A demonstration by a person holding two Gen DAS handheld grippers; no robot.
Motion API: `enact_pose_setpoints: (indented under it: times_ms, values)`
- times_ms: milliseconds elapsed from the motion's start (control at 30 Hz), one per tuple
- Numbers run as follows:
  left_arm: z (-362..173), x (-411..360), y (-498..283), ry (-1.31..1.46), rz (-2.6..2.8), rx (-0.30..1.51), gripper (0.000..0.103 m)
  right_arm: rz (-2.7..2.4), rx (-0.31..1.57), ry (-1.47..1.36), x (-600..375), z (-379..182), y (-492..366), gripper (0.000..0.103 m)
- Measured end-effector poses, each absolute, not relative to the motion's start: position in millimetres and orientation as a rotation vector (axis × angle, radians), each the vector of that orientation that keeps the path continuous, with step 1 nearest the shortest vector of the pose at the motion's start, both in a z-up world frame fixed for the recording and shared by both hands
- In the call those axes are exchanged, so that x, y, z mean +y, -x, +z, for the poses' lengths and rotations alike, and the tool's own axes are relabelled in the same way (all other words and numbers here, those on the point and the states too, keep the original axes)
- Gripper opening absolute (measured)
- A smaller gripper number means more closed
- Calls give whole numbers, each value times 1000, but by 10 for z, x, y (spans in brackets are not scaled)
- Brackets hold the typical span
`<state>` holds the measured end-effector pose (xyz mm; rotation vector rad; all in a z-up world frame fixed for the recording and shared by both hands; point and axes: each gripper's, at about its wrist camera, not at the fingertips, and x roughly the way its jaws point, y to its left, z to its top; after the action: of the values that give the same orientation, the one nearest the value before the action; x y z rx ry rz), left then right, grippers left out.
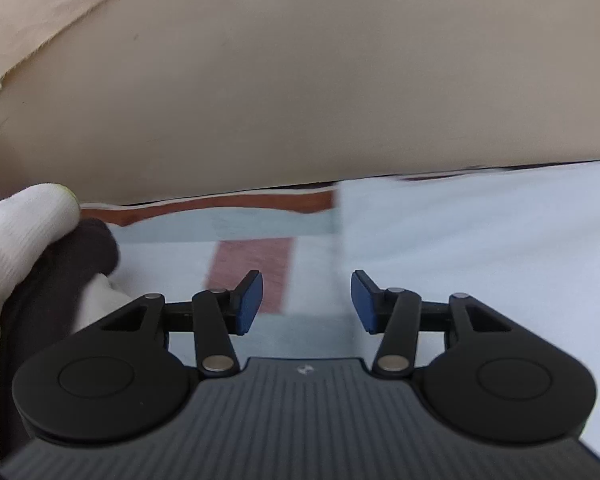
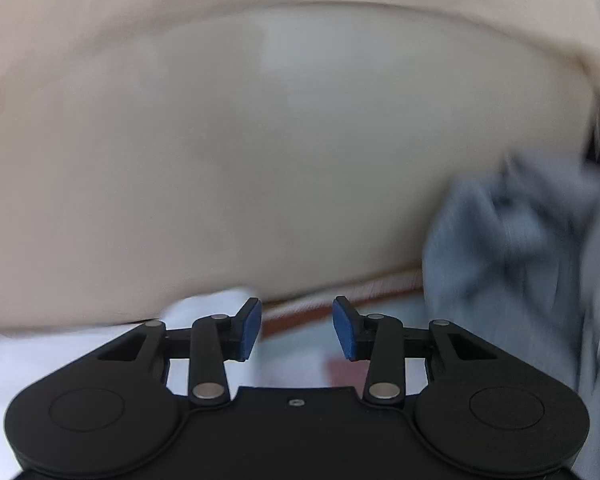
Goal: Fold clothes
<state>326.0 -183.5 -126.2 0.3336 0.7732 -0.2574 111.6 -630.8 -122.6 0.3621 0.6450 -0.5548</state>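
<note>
While both claws gape empty, the pale-blue garment (image 1: pixel 480 240) lies flat, red-patched.

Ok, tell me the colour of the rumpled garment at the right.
Grey-blue garment, blurred; right wrist view shows it best.

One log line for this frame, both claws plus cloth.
left claw: open, empty | right claw: open, empty | white cloth: flat below | grey garment: crumpled, right
</note>
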Motion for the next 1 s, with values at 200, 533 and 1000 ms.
enact_pose_setpoints:
  times_ms: [200,533,1000]
  values:
    - [-899,-2291,-2466,-346,-479,807,52,-453,591,-638,-5798,-909,415,54]
    - [-952,-3327,-822,-448,-961,876,58,-921,627,-900,-6434,-994,2781,59]
    - [-1076,-3826,204,-475,-1131,990,39,-969,35,-1680,-6907,-2206,3610,64]
